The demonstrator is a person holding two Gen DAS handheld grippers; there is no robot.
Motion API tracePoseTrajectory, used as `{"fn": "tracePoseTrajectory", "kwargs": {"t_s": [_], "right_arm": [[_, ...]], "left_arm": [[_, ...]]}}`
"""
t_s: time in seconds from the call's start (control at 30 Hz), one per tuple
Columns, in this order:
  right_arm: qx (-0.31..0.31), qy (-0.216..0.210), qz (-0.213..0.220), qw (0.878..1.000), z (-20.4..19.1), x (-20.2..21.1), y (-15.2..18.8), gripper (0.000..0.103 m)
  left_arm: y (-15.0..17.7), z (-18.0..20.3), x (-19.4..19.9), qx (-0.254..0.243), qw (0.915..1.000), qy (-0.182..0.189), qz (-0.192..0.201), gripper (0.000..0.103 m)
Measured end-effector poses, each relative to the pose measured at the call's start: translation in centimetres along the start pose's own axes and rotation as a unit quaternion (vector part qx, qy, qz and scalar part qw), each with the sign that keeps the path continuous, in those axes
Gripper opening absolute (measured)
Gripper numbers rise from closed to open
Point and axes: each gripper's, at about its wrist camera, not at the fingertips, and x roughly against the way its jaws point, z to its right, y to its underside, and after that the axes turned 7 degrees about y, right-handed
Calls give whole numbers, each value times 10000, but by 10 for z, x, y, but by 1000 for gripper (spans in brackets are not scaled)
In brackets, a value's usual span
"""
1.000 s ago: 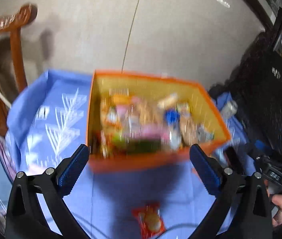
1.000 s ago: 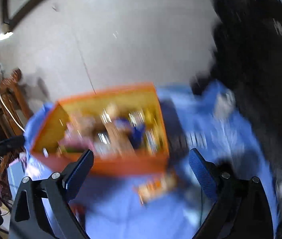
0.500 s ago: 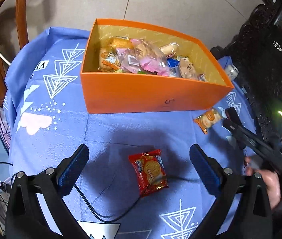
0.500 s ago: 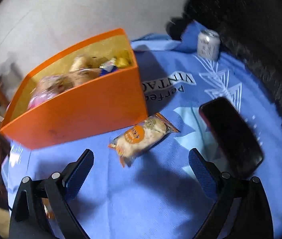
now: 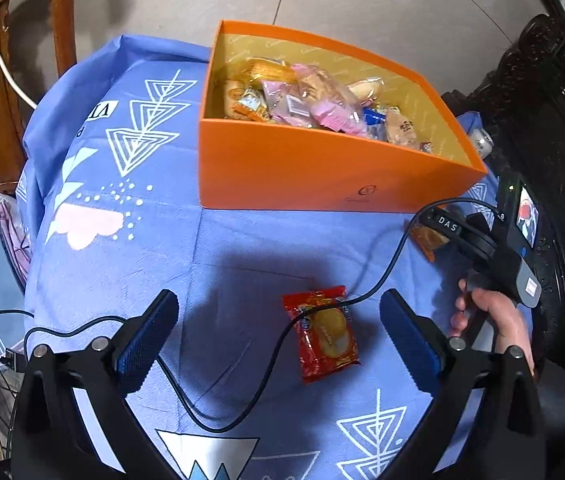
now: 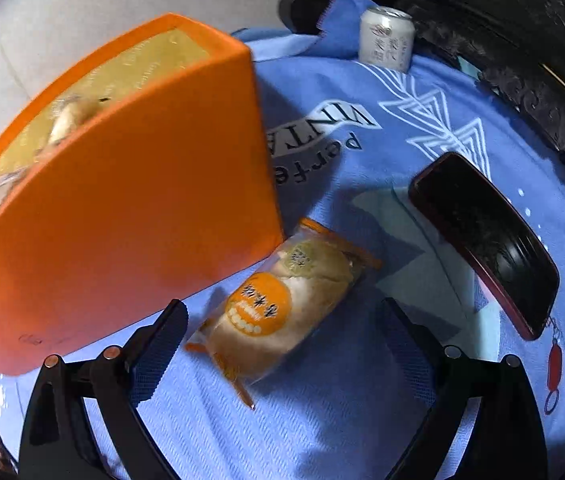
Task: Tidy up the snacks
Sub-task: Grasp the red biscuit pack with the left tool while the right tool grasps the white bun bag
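Two open grippers, left gripper (image 5: 278, 336) above red packet (image 5: 324, 334), right gripper (image 6: 282, 340) around bread packet (image 6: 282, 300)

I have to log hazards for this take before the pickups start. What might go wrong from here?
A black cable lies across the red snack packet in front of the open left gripper, so a grasp may snag it. The orange-labelled bun packet sits against the orange box corner, so the open right gripper might bump the box. A phone lies close by.

Right tongs (image 6: 282, 332) lowered, apparently closer to bread packet (image 6: 282, 304).
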Motion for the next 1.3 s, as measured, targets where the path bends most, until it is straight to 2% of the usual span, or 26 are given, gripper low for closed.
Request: {"fn": "tracePoseTrajectory", "kwargs": {"t_s": [0.17, 0.4, 0.5, 0.67, 0.73, 0.83, 1.07, 1.2, 1.3], "right_arm": [[-293, 215, -124, 9993, 0, -10, 2, 96], [-244, 553, -105, 9981, -10, -16, 3, 96], [-200, 581, -38, 9981, -9, -16, 2, 86], [-82, 581, 101, 9982, -3, -9, 1, 50], [-60, 554, 101, 9984, 1, -8, 1, 43], [20, 459, 118, 9989, 6, -5, 4, 37], [121, -51, -4, 9999, 22, 6, 18, 36], [623, -449, 61, 9970, 33, 26, 46, 36], [1148, -659, 271, 9908, 45, 47, 69, 36]], "left_arm": [[2, -6, -2, 83, 9999, -37, -56, 99], [4, -10, -1, 113, 9999, -72, -69, 99], [5, -11, -1, 145, 9998, -67, -83, 99], [7, -9, -1, 138, 9999, -54, -82, 99], [7, -7, 1, 120, 9999, -34, -63, 99], [9, -4, 3, 83, 10000, -23, -33, 99], [10, -4, 16, -29, 9998, -148, 136, 99], [3, -14, 20, 188, 9993, -213, 236, 99], [-2, -14, 18, 258, 9991, -209, 275, 99]]}}
